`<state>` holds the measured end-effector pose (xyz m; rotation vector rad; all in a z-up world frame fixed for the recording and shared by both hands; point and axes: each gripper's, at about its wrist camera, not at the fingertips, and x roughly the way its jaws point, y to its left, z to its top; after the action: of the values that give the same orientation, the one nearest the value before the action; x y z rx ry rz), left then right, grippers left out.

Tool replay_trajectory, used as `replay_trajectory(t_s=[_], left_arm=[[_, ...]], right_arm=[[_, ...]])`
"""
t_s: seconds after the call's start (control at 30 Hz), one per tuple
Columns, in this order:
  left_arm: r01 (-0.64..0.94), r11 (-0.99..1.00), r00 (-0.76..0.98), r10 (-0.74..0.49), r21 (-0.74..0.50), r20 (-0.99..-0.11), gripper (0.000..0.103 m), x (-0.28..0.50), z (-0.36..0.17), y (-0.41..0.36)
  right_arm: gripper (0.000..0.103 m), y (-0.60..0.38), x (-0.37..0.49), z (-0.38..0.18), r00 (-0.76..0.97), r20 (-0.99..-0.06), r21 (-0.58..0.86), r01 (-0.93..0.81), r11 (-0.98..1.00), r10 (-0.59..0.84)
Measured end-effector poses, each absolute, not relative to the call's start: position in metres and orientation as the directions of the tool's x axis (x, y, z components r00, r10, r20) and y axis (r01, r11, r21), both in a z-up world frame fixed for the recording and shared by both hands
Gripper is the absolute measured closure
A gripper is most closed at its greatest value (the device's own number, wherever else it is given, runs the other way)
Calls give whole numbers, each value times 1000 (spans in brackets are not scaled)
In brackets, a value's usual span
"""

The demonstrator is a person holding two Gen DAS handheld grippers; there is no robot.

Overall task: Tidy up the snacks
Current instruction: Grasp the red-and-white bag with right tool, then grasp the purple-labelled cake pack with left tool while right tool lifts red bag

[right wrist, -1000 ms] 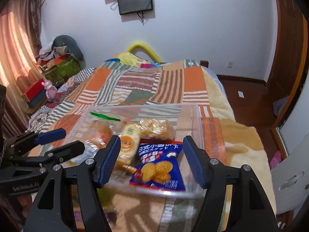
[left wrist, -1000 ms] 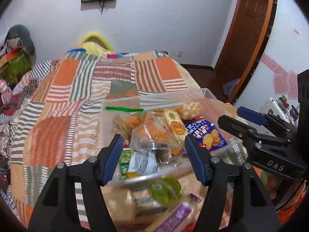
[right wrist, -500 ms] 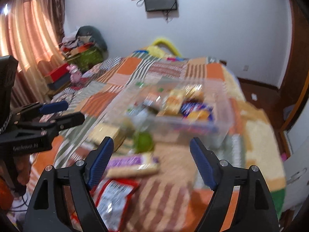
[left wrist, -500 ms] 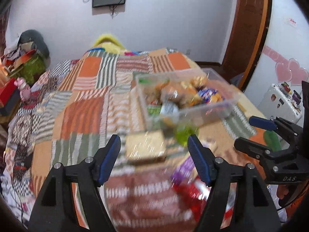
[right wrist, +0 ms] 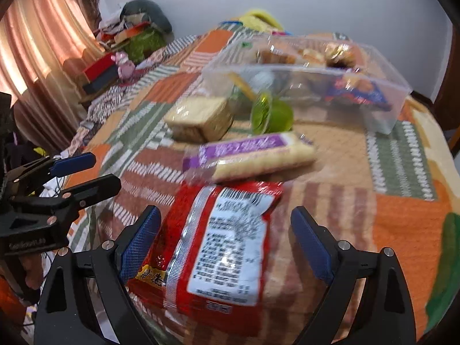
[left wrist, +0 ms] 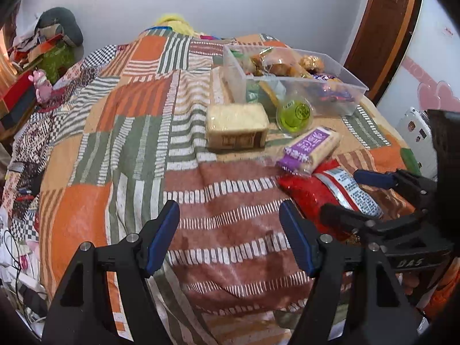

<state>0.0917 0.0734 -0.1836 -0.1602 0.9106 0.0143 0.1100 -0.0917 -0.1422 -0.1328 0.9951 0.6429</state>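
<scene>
A bed (left wrist: 138, 149) under a patchwork striped quilt carries a clear plastic bin (left wrist: 349, 84) of snacks, a wrapped sandwich cake (left wrist: 235, 125), a green jelly cup (left wrist: 294, 114), a purple biscuit pack (left wrist: 309, 149) and a red bag (right wrist: 215, 244).
</scene>
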Motion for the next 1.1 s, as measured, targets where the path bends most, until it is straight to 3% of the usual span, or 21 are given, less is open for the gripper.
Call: replay_trajectory(t_s=[0.17, 0.33, 0.73, 0.97, 1.1], left_arm=[[-72, 988, 610, -66, -138, -789, 32, 92, -184, 70], [-37, 992, 614, -75, -124, -786, 32, 97, -181, 58], [110, 982, 594, -190, -155, -782, 31, 157, -178, 9], [169, 979, 529, -190, -116, -827, 31, 208, -204, -17], [169, 972, 485, -227, -164, -845, 32, 221, -216, -16]], right_arm=[[13, -83, 99, -154, 328, -836, 178, -596, 783, 440], [38, -98, 94, -151, 325, -829, 184, -609, 772, 455], [37, -185, 101, -129, 458, -792, 171, -467, 868, 403], [37, -215, 113, -121, 510, -770, 193, -386, 902, 383], [37, -225, 115, -119, 517, -764, 204, -376, 904, 387]])
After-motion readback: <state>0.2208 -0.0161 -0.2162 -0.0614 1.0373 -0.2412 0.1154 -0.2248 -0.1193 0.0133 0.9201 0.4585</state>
